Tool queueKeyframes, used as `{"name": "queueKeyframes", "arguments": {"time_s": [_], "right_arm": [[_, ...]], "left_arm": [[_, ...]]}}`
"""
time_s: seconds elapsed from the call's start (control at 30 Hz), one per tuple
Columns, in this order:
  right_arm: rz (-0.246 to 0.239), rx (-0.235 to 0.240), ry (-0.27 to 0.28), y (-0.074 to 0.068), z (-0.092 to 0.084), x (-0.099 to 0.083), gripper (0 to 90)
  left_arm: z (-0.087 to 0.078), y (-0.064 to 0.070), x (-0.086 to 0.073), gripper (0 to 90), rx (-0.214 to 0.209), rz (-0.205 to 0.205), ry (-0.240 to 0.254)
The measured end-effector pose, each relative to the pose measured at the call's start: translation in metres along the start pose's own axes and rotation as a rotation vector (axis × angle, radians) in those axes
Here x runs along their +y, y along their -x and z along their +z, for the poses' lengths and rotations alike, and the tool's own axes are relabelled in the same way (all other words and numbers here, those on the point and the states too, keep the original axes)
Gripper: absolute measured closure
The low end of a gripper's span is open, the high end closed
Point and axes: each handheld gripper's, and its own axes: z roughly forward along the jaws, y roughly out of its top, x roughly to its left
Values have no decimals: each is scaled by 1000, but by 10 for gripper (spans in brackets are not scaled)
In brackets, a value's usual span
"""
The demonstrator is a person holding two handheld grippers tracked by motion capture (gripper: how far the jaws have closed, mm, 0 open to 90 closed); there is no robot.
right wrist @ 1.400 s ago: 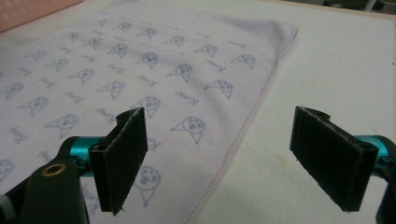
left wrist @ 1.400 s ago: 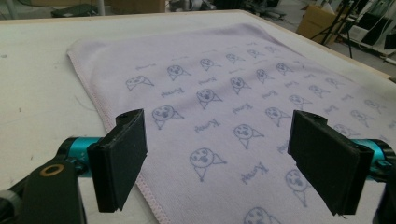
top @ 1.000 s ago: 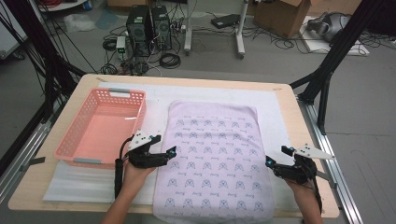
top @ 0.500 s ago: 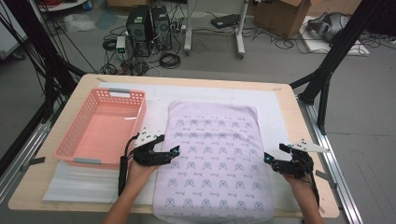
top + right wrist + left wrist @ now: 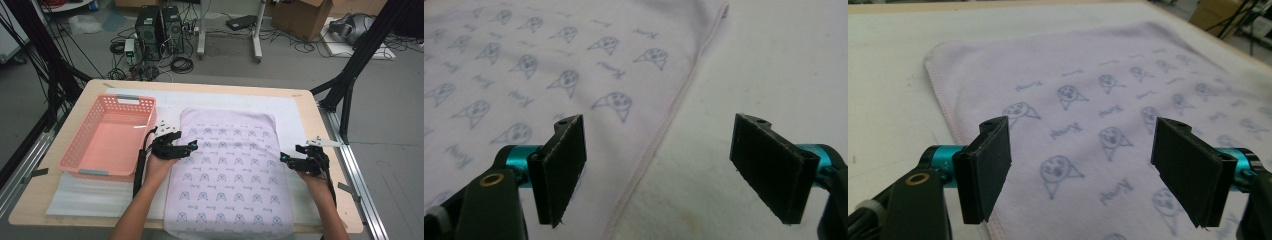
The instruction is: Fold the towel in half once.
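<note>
A lilac towel (image 5: 230,170) with a small printed pattern lies flat on the white mat, reaching the table's near edge. My left gripper (image 5: 192,146) hovers over the towel's left edge, pointing right. In the left gripper view the towel (image 5: 1108,100) lies below the left gripper (image 5: 1088,165). My right gripper (image 5: 286,159) points left at the towel's right edge. In the right gripper view the towel (image 5: 549,60) shows its hem running under the right gripper (image 5: 659,165). Both pairs of jaws stand wide apart, have just been closing a little, and pinch nothing.
A pink plastic basket (image 5: 75,142) stands at the table's left, close to my left hand. A white foam mat (image 5: 300,115) covers most of the wooden table. Black frame legs, computers and cables stand on the floor beyond the far edge.
Both hands have moved inward and slightly away from the person: the left gripper right over the towel's left edge, the right gripper left to the towel's right edge.
</note>
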Motion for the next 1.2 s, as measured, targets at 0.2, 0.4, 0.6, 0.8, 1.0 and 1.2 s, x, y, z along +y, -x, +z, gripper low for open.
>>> {"name": "queueKeyframes", "arguments": {"time_s": [0.2, 0.4, 0.6, 0.8, 1.0, 1.2], "right_arm": [[19, -21, -30, 7, 17, 20, 264], [19, -70, -57, 8, 38, 31, 432], [55, -97, -72, 12, 54, 39, 466], [41, -109, -112, 6, 75, 47, 486], [35, -160, -118, 0, 86, 44, 629], [-4, -113, -126, -1, 82, 45, 866]], "left_arm": [[20, -20, 5, 245, 104, -71, -59], [31, -28, 8, 309, 144, -51, -119], [40, -28, 8, 463, 167, -72, -152], [37, -34, 7, 662, 193, -65, -149], [39, -31, 7, 834, 197, -47, -145], [34, -30, 11, 872, 200, -97, -102]]}}
